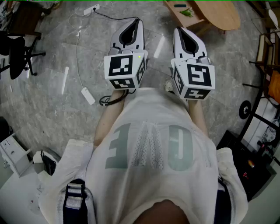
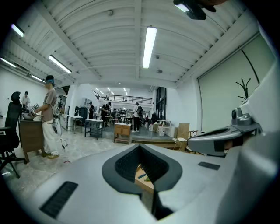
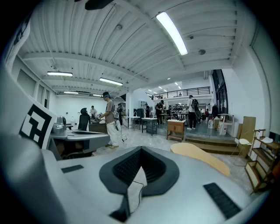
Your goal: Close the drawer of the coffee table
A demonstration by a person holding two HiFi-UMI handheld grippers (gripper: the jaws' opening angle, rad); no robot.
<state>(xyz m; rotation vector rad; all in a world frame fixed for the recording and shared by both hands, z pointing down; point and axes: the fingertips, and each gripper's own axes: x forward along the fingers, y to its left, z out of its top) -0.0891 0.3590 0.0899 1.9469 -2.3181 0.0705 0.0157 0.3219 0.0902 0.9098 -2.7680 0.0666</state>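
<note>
The coffee table point(image 1: 218, 13) with a pale oval wooden top stands at the top right of the head view. Its drawer point(image 1: 183, 13) is pulled out toward the left and holds a green item and a dark one. Both grippers hover in front of my torso, well short of the table. The left gripper point(image 1: 133, 24) is shut with nothing in it, and the right gripper point(image 1: 181, 33) is likewise shut and empty. In the right gripper view the tabletop point(image 3: 201, 157) lies beyond the closed right gripper point(image 3: 141, 149). In the left gripper view part of the drawer point(image 2: 142, 177) shows through the gap of the left gripper point(image 2: 140, 147).
A power strip point(image 1: 92, 8) and its white cable trail over the stone floor to a white adapter point(image 1: 87, 95). An office chair point(image 1: 17, 52) stands at the left, a shelf rack point(image 1: 267, 48) at the right. People point(image 2: 50, 118) stand far off in the hall.
</note>
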